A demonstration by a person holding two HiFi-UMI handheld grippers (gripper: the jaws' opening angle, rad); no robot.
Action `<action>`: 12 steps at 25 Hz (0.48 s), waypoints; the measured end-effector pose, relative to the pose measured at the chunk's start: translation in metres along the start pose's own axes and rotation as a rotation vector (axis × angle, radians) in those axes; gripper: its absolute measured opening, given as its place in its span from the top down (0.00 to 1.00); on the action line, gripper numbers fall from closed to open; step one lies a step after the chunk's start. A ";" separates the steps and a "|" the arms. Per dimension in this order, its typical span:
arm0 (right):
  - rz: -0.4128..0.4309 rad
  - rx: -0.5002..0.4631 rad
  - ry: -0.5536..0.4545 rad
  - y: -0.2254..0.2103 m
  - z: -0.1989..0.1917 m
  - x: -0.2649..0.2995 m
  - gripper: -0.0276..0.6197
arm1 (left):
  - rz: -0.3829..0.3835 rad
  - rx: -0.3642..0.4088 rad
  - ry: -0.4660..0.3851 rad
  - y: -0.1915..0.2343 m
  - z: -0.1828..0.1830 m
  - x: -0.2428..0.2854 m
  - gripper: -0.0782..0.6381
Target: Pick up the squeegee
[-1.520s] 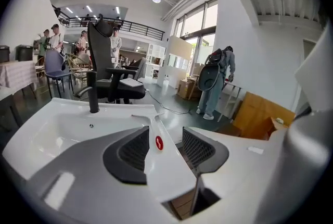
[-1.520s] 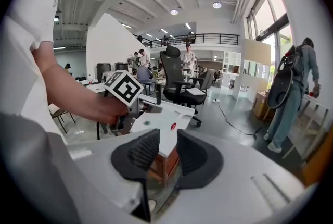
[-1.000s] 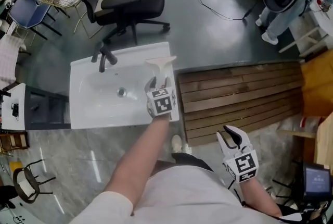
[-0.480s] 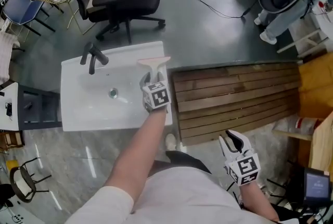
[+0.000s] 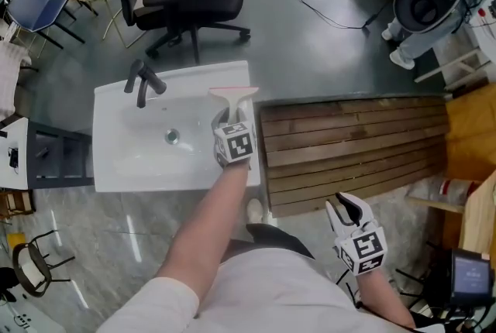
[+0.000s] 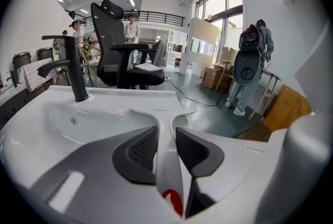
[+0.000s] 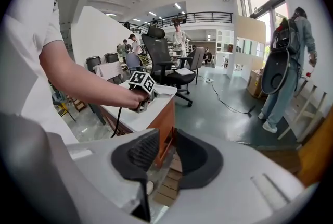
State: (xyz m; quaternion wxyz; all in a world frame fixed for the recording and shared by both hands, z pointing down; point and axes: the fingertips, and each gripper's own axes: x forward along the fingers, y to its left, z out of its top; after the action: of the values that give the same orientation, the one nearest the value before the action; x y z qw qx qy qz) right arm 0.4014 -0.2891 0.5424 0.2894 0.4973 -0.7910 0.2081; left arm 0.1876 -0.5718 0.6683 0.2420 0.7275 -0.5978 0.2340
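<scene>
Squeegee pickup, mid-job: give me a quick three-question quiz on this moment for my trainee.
1. True or false: the squeegee lies on the wooden decking.
2. What stands between the left hand-held gripper jaws? A nothing; B the squeegee's handle; C a sponge.
3. Which hand-held gripper is empty?
Key: 1 false, it lies on the sink, at its right rim. 2 B; those jaws have just been closing and their pads meet the handle. 3 The right hand-held gripper, jaws apart.
</scene>
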 end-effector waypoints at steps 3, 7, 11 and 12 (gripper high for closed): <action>0.015 -0.009 -0.007 0.009 0.005 0.003 0.82 | -0.024 0.010 0.002 0.003 -0.002 -0.010 0.73; 0.032 -0.029 -0.019 0.023 0.012 0.007 0.82 | -0.053 0.011 -0.009 0.009 -0.001 -0.028 0.73; 0.054 -0.042 -0.026 0.044 0.017 0.011 0.82 | -0.082 0.014 -0.022 0.019 -0.004 -0.051 0.73; 0.059 -0.046 -0.028 0.050 0.018 0.011 0.82 | -0.090 0.010 -0.021 0.022 -0.006 -0.058 0.73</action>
State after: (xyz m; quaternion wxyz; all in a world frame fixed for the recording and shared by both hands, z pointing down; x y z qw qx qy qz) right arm 0.3476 -0.2869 0.5340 0.2835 0.4696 -0.8139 0.1913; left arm 0.1558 -0.5281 0.6377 0.2423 0.7573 -0.5659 0.2180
